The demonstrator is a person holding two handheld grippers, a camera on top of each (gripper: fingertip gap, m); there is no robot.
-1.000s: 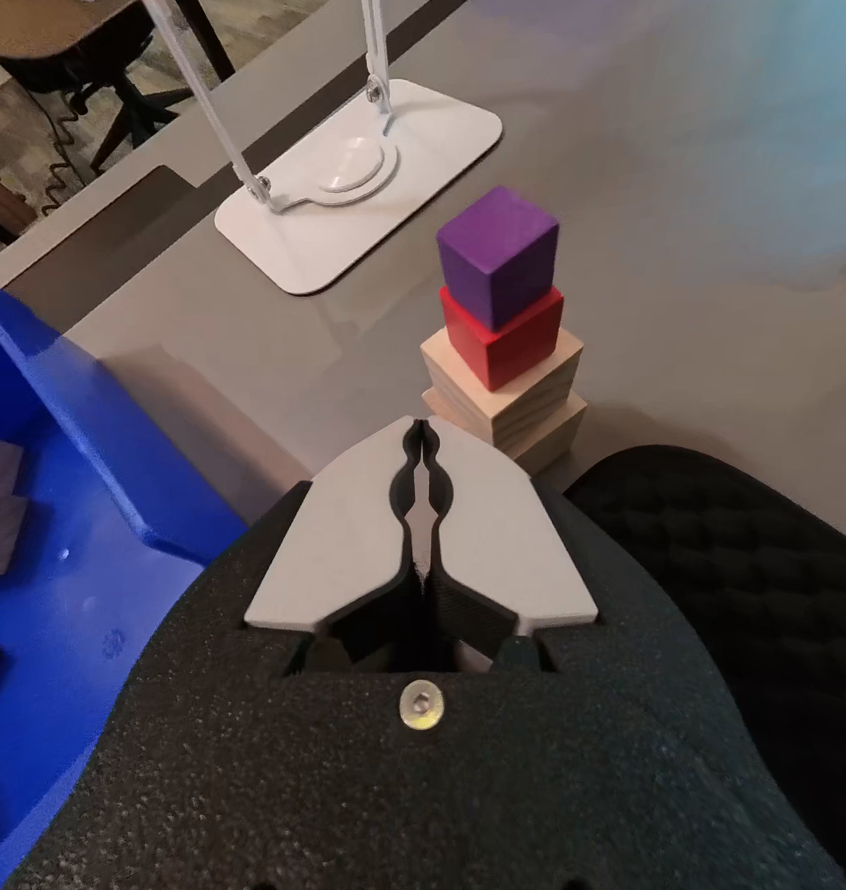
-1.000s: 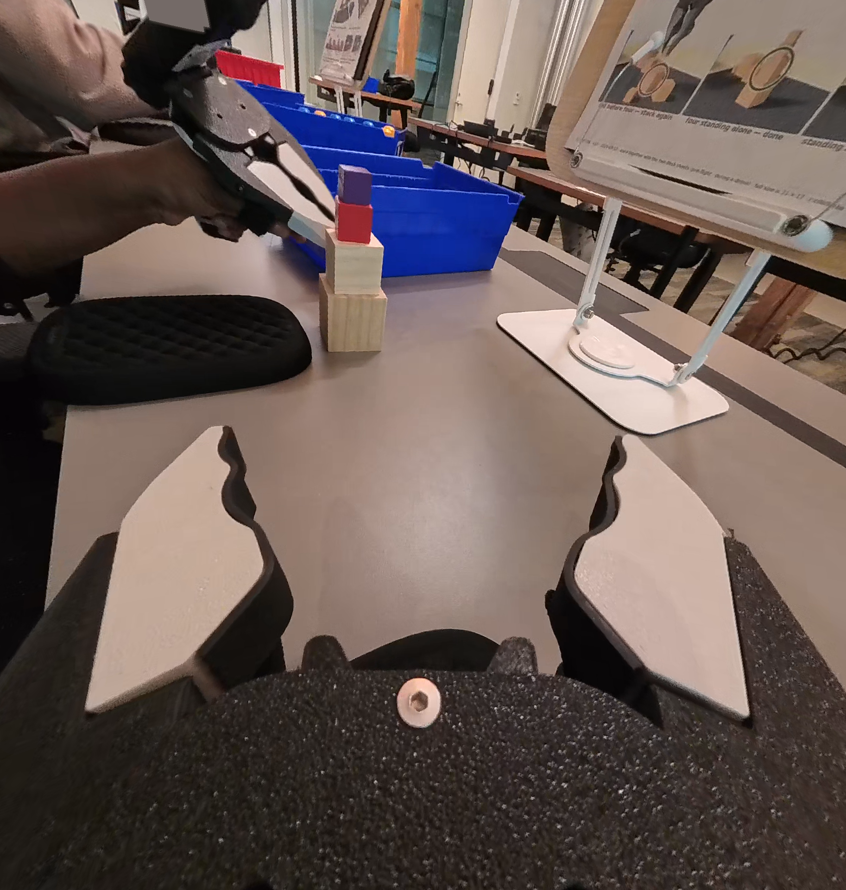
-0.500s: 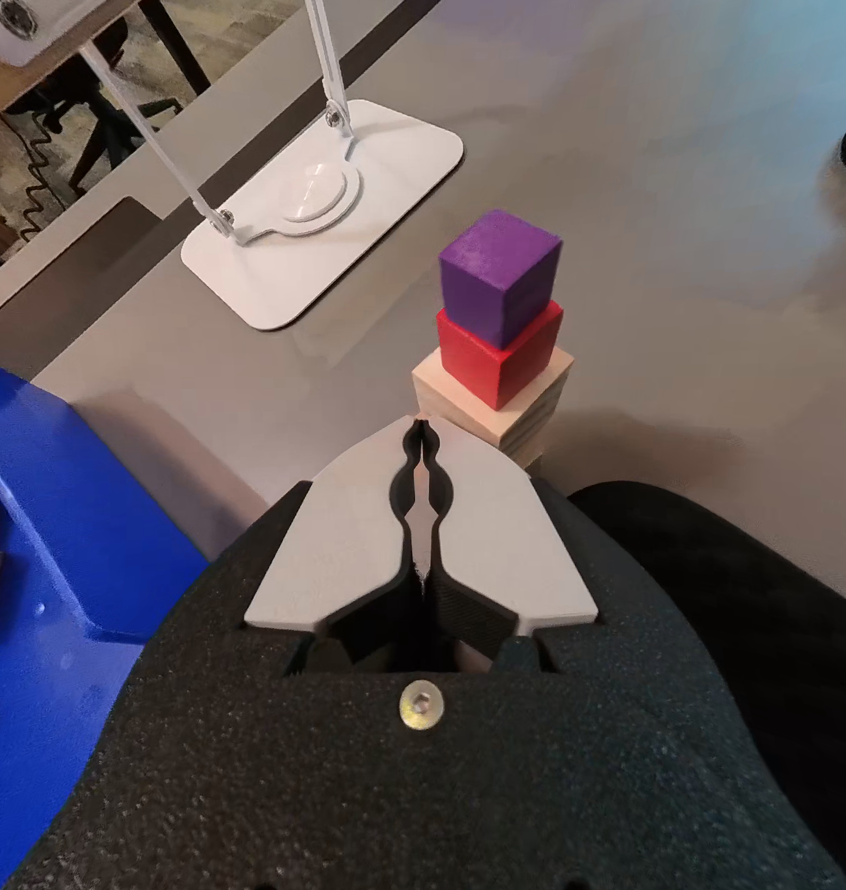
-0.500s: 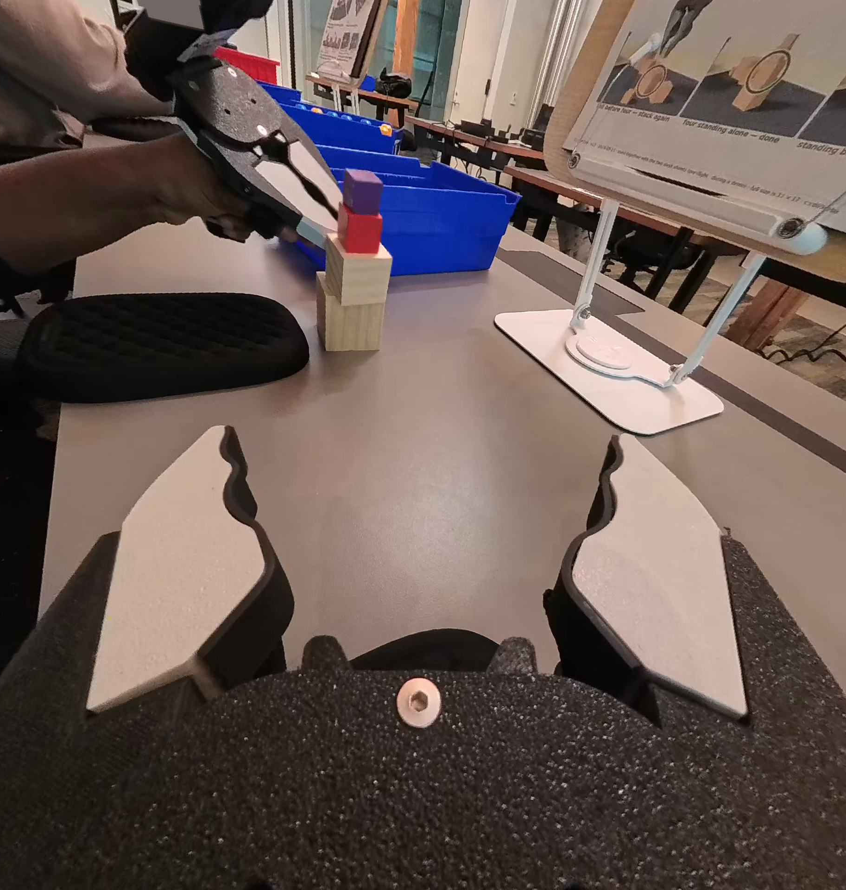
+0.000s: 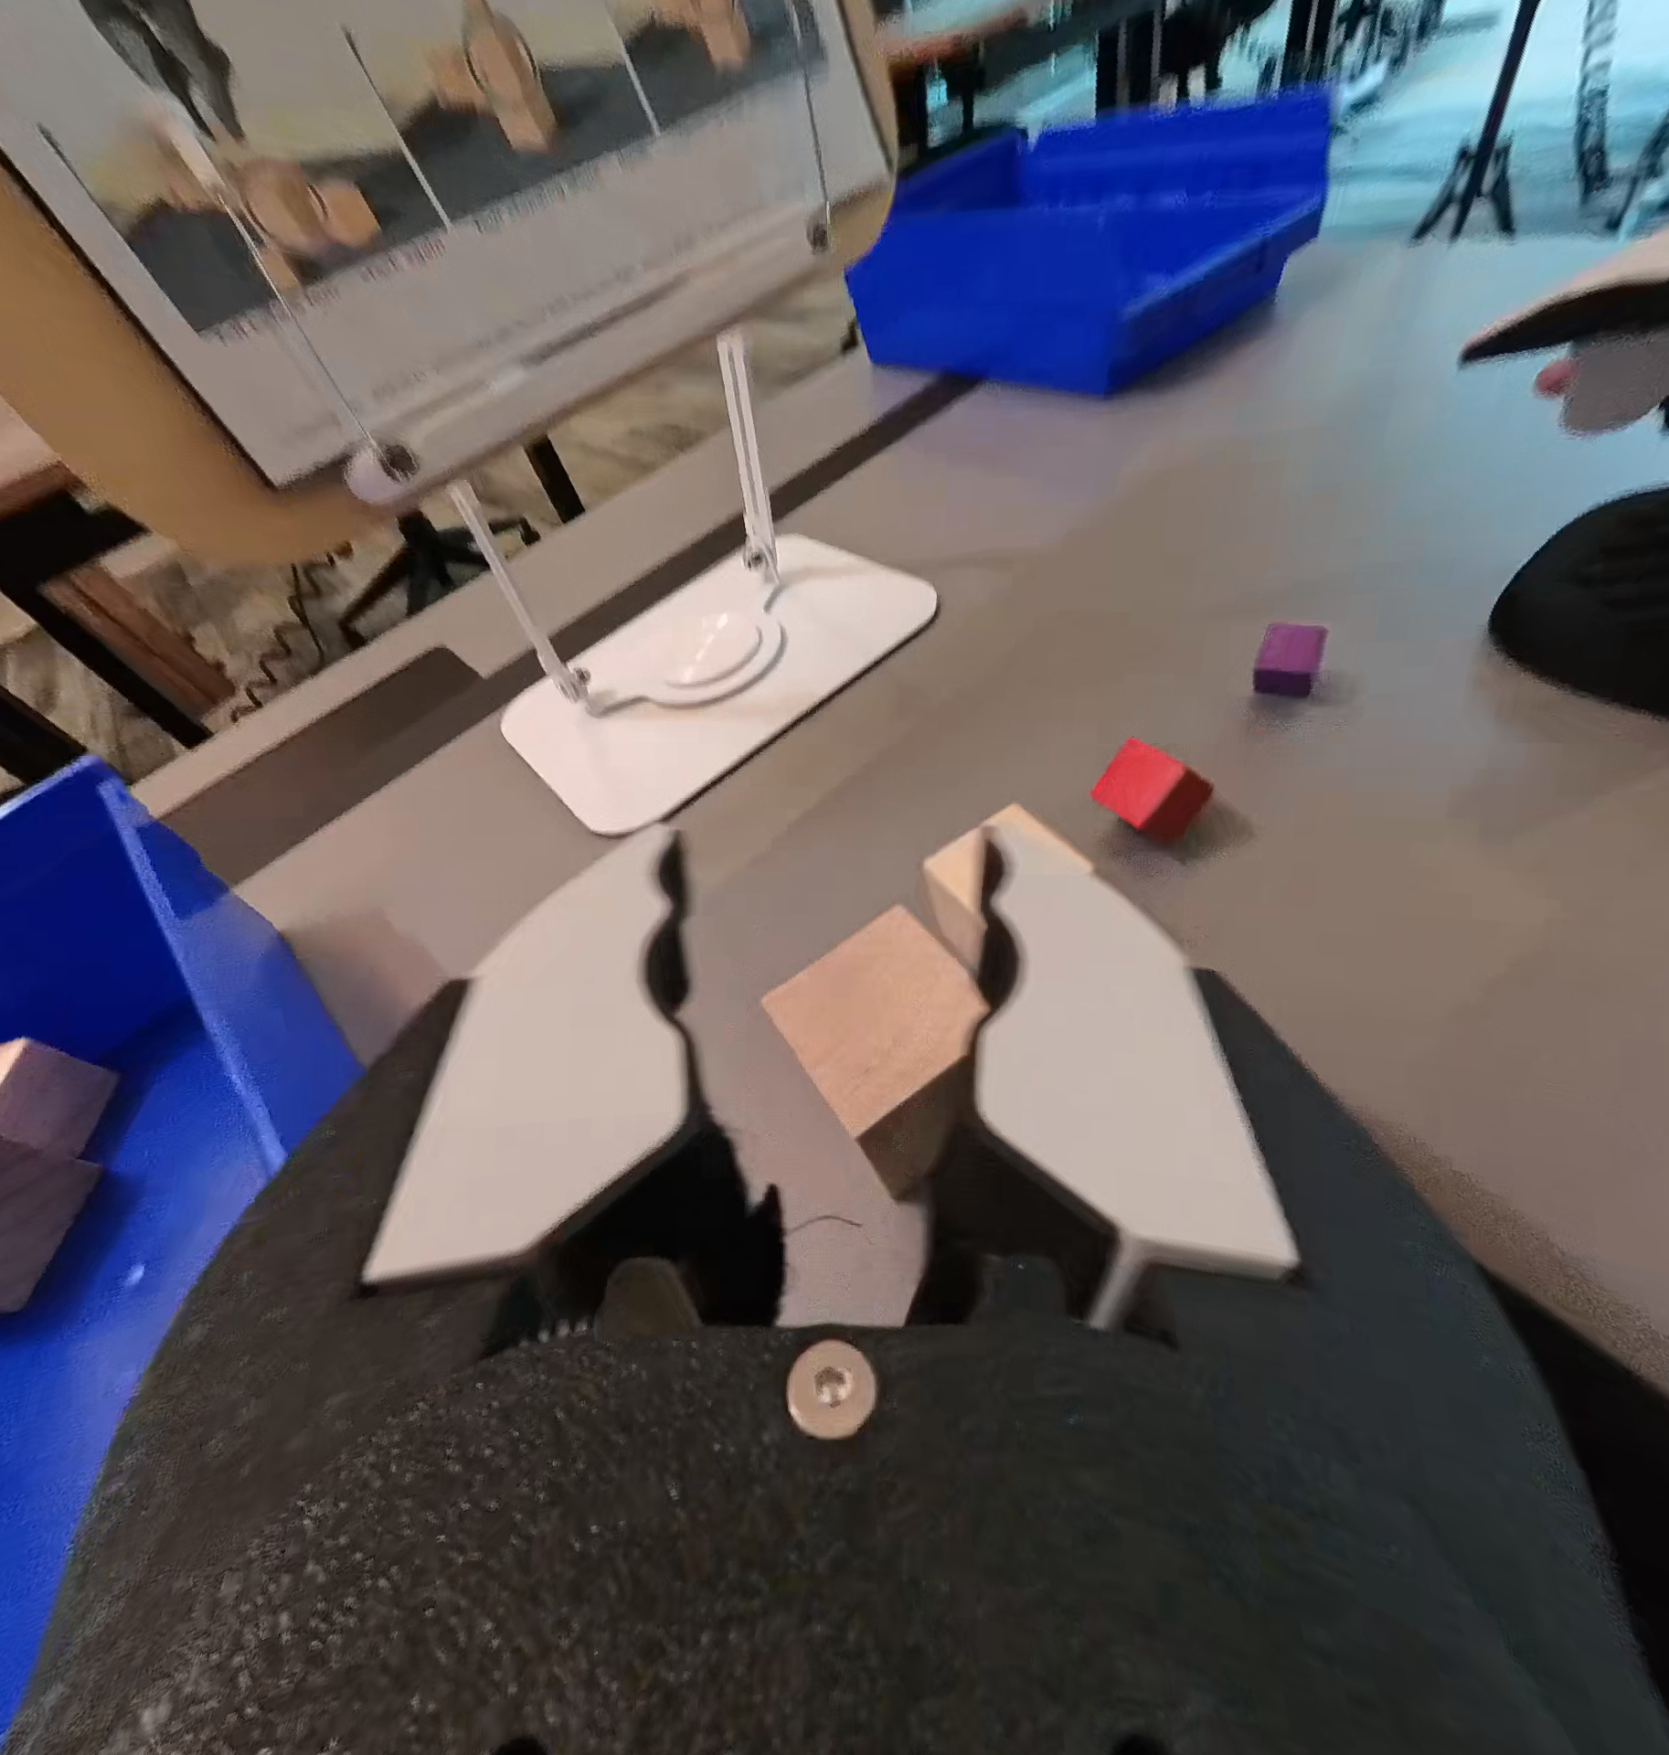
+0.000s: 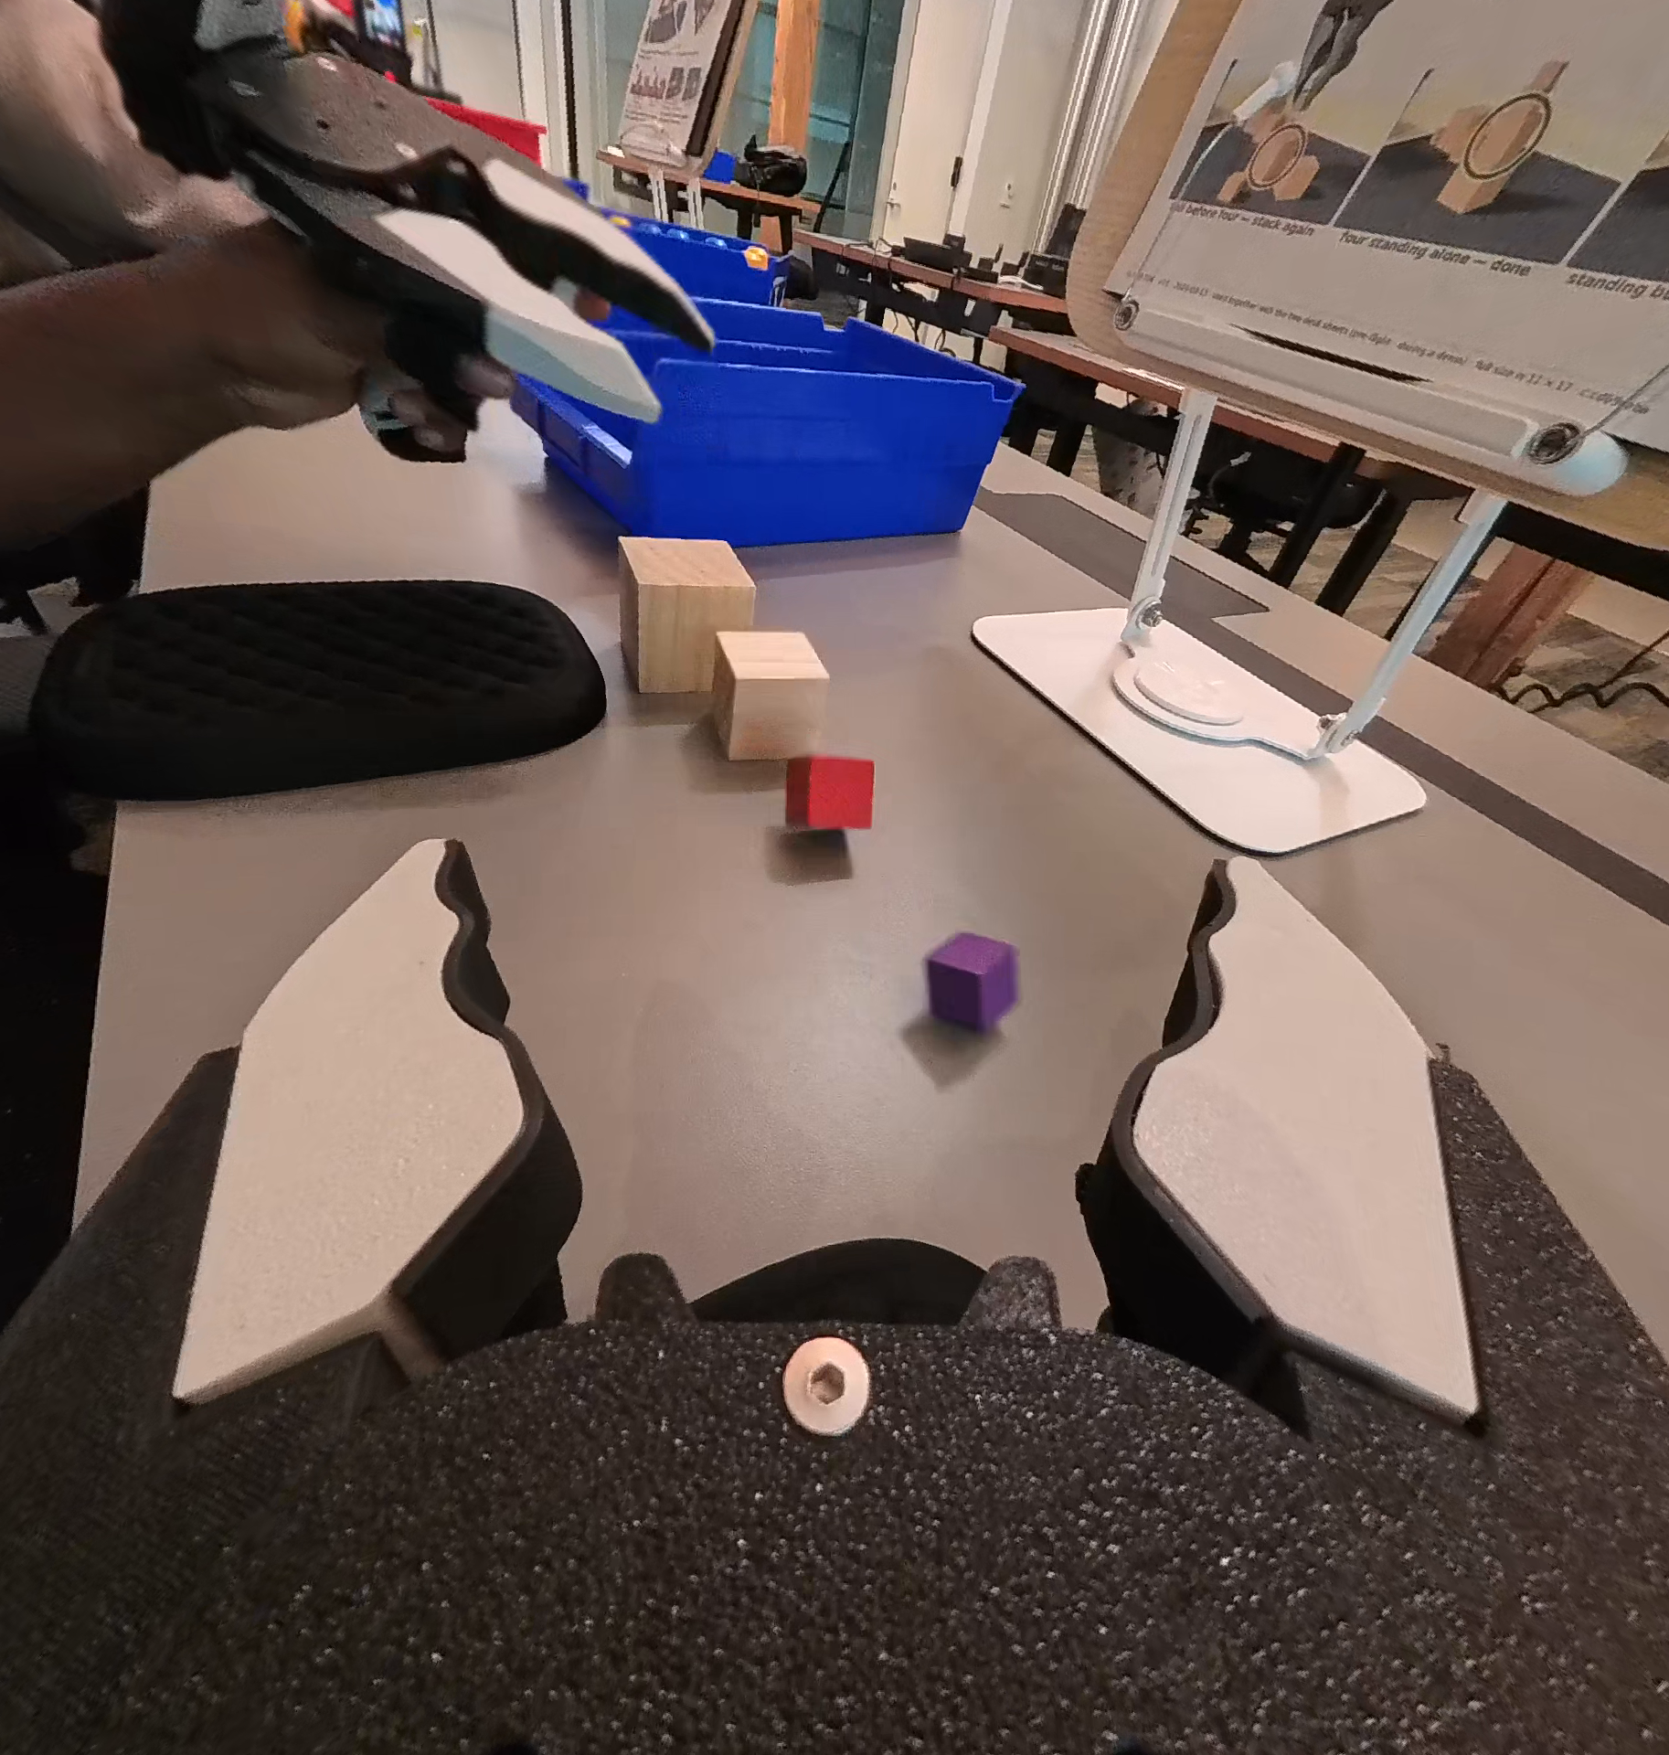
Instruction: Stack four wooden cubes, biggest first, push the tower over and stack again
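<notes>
Blocks lie scattered on the grey tabletop (image 5: 1049,532) in your left wrist view. Your left gripper (image 5: 835,874) hangs above them with its jaws parted and nothing clamped. The larger wooden block (image 5: 873,1030) shows in the gap close to the right finger (image 5: 1097,1045), but you are above it, not on it. The smaller wooden block (image 5: 954,883) sits just beyond, partly hidden by that fingertip. Drop straight down and the finger could land on a block edge and knock it sideways into its neighbour. The red cube (image 5: 1149,788) looks tipped on an edge and blurred, so it may roll before it settles. The blue bin (image 5: 99,950) stands close on your left; a wide swing could clip its wall.

Turning to the right wrist view, your right gripper (image 6: 835,912) has its jaws spread wide and bare over the tabletop. The purple cube (image 6: 970,978) lies nearest, just ahead between the fingers; the red cube (image 6: 829,793) is beyond it, near the two wooden blocks, which seem to touch. Both small cubes look blurred, possibly unsettled, so closing now might pinch a corner and flick one toward the white stand base (image 6: 1201,731) or the black pad (image 6: 318,674).
</notes>
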